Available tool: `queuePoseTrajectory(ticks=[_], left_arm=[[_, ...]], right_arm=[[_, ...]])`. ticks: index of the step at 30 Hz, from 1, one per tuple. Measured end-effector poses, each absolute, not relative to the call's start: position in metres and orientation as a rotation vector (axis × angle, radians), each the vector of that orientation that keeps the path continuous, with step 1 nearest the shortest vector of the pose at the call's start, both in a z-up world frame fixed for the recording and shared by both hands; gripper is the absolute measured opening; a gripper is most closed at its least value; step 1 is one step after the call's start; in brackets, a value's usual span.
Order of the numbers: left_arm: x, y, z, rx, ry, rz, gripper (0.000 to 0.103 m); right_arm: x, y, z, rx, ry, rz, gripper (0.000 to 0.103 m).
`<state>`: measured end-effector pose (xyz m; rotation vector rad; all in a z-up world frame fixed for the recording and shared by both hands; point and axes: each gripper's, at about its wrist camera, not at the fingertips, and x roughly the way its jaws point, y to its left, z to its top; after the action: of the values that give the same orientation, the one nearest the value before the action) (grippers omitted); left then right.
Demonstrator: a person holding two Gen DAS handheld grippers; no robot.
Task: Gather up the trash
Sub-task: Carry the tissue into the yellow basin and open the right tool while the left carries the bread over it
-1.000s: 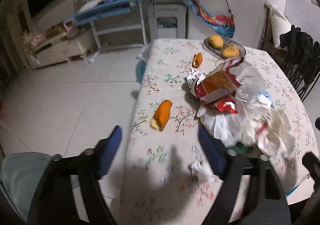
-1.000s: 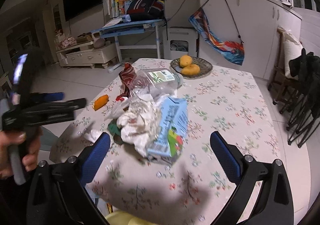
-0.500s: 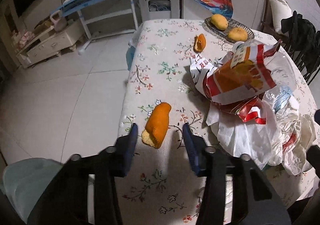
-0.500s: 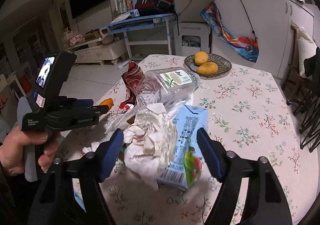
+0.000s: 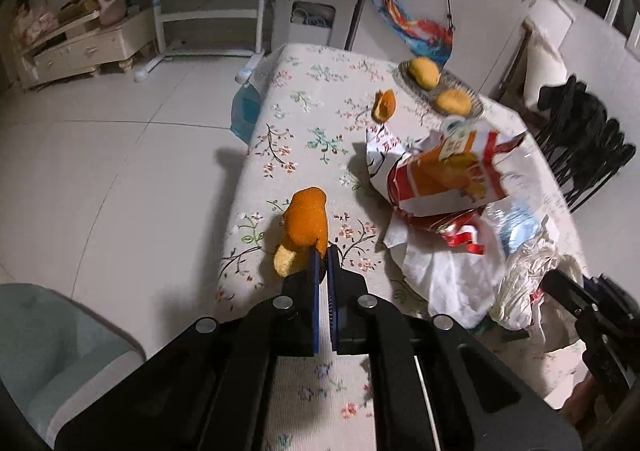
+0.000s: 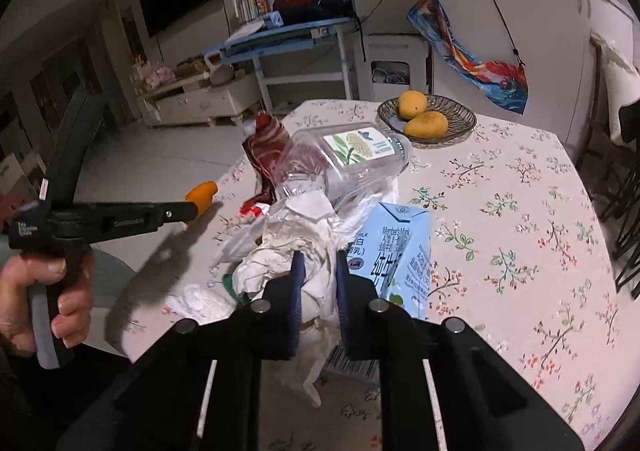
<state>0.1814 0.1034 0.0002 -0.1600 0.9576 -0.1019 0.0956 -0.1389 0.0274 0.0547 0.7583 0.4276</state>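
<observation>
The left gripper (image 5: 323, 251) has its jaws pinched tight on the near edge of the peel (image 5: 306, 225), which sits at the table (image 5: 304, 403) edge just ahead of the tips; beyond it and to the right lies a snack bag (image 5: 444, 179), with a second peel (image 5: 384, 105) and a fruit bowl (image 5: 472, 103) farther off.

The right gripper (image 6: 318, 263) is closing its jaws on the tissue (image 6: 296, 243), a wad of which fills the gap between the pads; whether the pads already press it is hard to judge. Just right of the tips, touching the tissue, stands a milk carton (image 6: 400, 247); right behind the wad a clear bottle (image 6: 352, 155) lies on its side, crowding the way forward; a red wrapper (image 6: 266, 147) rises to the left of it. A hand (image 6: 44, 291) grips the left tool's handle far left.
</observation>
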Motion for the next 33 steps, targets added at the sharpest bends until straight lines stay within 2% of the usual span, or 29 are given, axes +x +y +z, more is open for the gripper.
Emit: queuePoseTrajectory(ticks=[10, 19, 27, 33], left_arm=[[0.106, 0.093, 0.030, -0.155, 0.814, -0.138, 0.004], [0.050, 0.067, 0.025, -0.126, 0.800, -0.202, 0.005], [0.018, 0.059, 0.016, -0.122, 0.813, -0.223, 0.005], [-0.004, 0.053, 0.012, -0.115, 0.817, -0.250, 0.005]], right_arm=[[0.060, -0.158, 0.043, 0.157, 0.695, 0.450, 0.016], [0.013, -0.161, 0.043, 0.157, 0.701, 0.441, 0.016], [-0.037, -0.154, 0.025, 0.138, 0.789, 0.452, 0.016], [-0.067, -0.145, -0.006, 0.097, 0.931, 0.430, 0.016]])
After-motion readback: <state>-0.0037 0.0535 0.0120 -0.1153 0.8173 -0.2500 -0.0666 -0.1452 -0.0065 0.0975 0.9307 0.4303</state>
